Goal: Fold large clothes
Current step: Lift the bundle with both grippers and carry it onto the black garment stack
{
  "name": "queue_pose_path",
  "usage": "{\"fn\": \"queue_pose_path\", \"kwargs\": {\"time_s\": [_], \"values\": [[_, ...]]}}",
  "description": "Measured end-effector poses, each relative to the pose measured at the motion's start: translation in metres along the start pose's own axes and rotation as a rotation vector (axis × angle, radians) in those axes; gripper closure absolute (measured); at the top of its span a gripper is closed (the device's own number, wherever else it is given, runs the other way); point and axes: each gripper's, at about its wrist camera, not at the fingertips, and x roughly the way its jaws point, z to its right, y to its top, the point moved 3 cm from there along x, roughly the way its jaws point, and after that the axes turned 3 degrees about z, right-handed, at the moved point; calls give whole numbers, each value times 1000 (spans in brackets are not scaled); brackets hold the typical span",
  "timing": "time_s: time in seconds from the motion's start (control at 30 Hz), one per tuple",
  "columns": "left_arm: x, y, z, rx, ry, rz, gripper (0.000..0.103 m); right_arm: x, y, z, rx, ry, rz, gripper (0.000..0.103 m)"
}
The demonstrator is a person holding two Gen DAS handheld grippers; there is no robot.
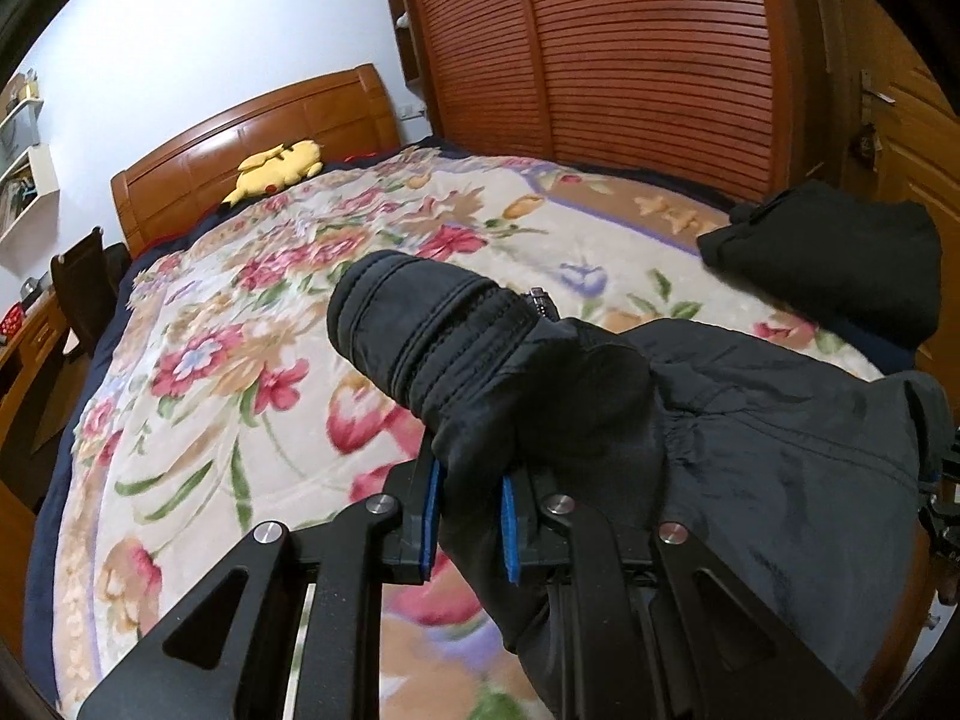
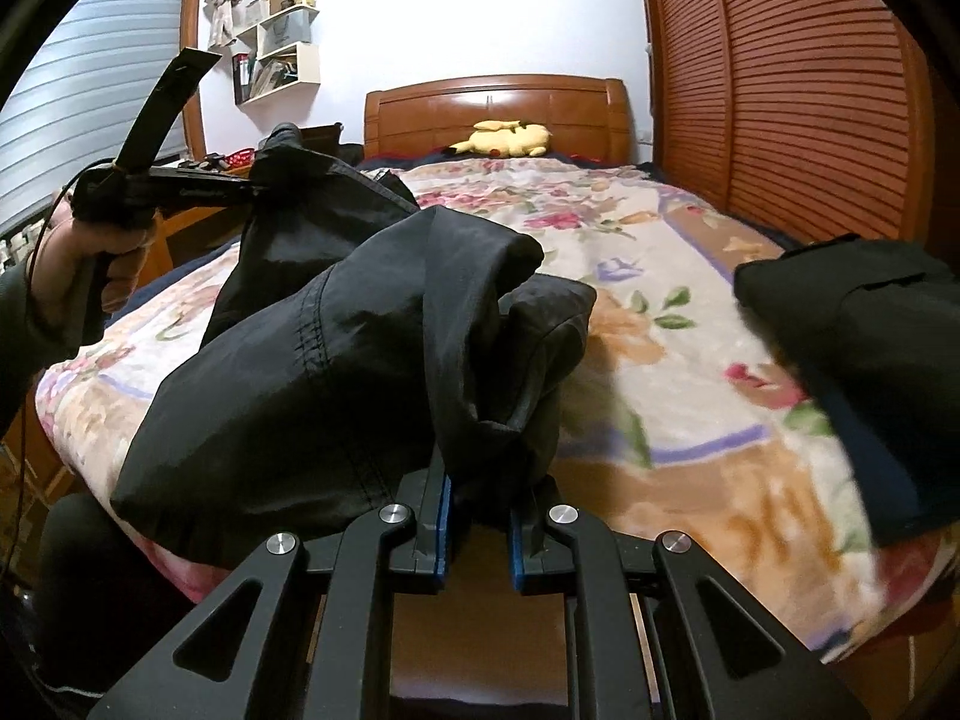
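Nearest the left gripper (image 1: 471,516), its blue pads (image 1: 511,531) are closed on a bunch of the black jacket (image 1: 750,450), with a ribbed, zippered edge of it standing up just ahead of the fingers. The right gripper (image 2: 477,531) likewise pinches a thick fold of that jacket between its pads, the cloth ballooning up in front of it. Holding two separate points apart, with the garment lifted off the floral blanket (image 1: 252,300), most likely serves to spread and straighten it before it is laid flat for a fold. In the right wrist view the other gripper sits off to the left and farther ahead, so the jacket hangs slack between the two. Farther ahead and to the right of both tools lies a dark folded garment (image 2: 870,324) near the bed's edge, probably set aside as finished. Beyond, against the headboard (image 2: 498,105), rests a yellow plush toy (image 2: 507,138), well clear of the work.
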Motion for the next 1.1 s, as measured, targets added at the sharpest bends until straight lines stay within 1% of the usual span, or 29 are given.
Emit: {"fn": "queue_pose_path", "kwargs": {"time_s": [0.13,0.23,0.33,0.5,0.6,0.67,0.77,0.83,0.93,1.0,1.03,1.1], "values": [[6,24,22,21,-16,31,86,-6,15,24,-18,-44,20,90],[14,49,44,38,-32,47,86,-12,32,47,-35,-89,40,90],[23,85,72,69,-53,60,86,-19,54,69,-67,-149,57,90],[27,149,127,111,-69,141,86,-38,89,120,-54,-245,91,90],[33,184,162,122,-102,187,86,-55,104,148,-47,-318,107,90],[40,204,184,108,-143,221,86,-69,112,168,-46,-377,118,90],[54,224,217,87,-209,246,86,-92,122,195,-37,-459,133,90],[64,235,244,96,-255,248,86,-108,123,212,-24,-513,139,90],[77,245,277,99,-315,255,86,-125,114,233,10,-572,146,90],[90,246,290,99,-331,244,86,-128,102,249,47,-597,136,90],[99,244,296,103,-338,229,85,-125,95,250,67,-608,126,90],[117,238,307,135,-321,201,85,-114,78,260,111,-618,93,90]]}}
